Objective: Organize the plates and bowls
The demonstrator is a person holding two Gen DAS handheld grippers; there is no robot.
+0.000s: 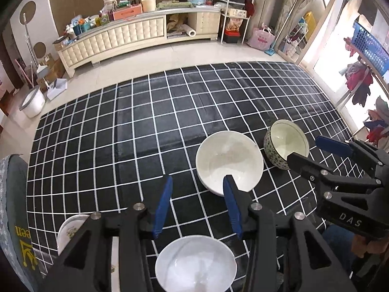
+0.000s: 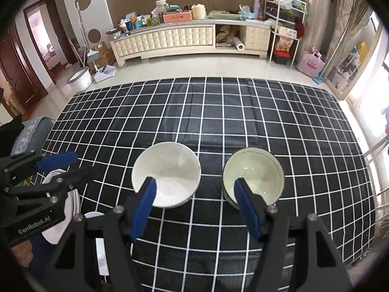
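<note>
Left wrist view, centre right: white bowl (image 1: 229,161) and patterned bowl (image 1: 286,147) side by side on checked surface (image 1: 121,133), both grippers' jaws open, empty; glazed, rigid, breakable, slippery, so pinch across rim.

Daylight pours in from the windows (image 2: 372,102) to the right of the right hand-held gripper (image 2: 194,199), and they are blown out to near white in both views. The room is evenly bright otherwise, with soft, faint shadows. A pale sheen lies across the black checked cloth (image 1: 150,126) ahead of the left hand-held gripper (image 1: 198,187), strongest along its folds. The white bowl (image 2: 167,172) and the patterned bowl (image 2: 254,175) show small glints inside. Fisheye bending curves the grid lines and the cabinet (image 2: 184,39) beyond, and dark vignetting fills the corners. Focus is fair at centre and softer toward the edges.
</note>
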